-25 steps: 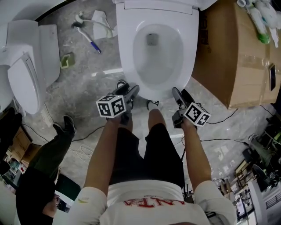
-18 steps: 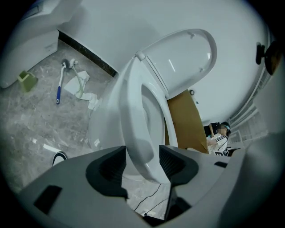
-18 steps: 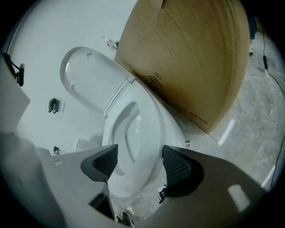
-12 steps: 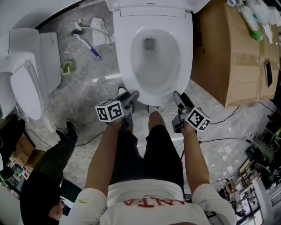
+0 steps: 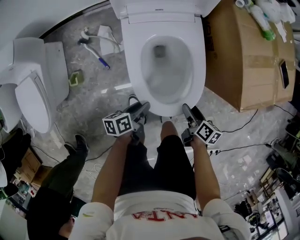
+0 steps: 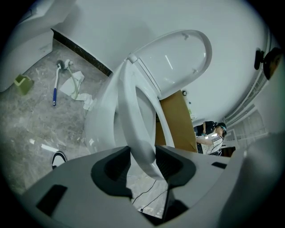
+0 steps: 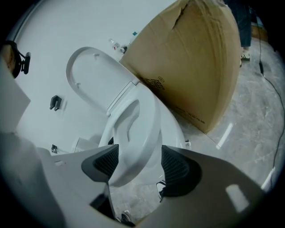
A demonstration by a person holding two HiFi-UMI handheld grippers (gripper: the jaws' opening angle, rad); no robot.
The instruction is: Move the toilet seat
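The white toilet (image 5: 164, 101) stands ahead of me with its seat (image 5: 132, 70) down and its lid (image 5: 159, 7) raised. My left gripper (image 5: 140, 108) and right gripper (image 5: 187, 111) both reach the seat's front rim, one on each side. In the left gripper view the seat's rim (image 6: 140, 129) runs between the pads of the left gripper (image 6: 142, 162), whose jaws are closing around it. In the right gripper view the seat (image 7: 142, 120) also lies between the wide-set pads of the right gripper (image 7: 139, 167). The lid (image 7: 89, 75) leans back against the wall.
A large cardboard box (image 5: 248, 56) with bottles (image 5: 262, 18) on top stands right of the toilet. A second toilet (image 5: 33, 89) is at the left, with a toilet brush (image 5: 96, 49) and a green object (image 5: 76, 78) on the floor. Another person's leg (image 5: 70, 164) and cables (image 5: 243, 124) are nearby.
The head view has shifted a little, so the toilet sits lower in the picture. Both grippers stay at the seat's front rim. The other person's foot has moved down the frame.
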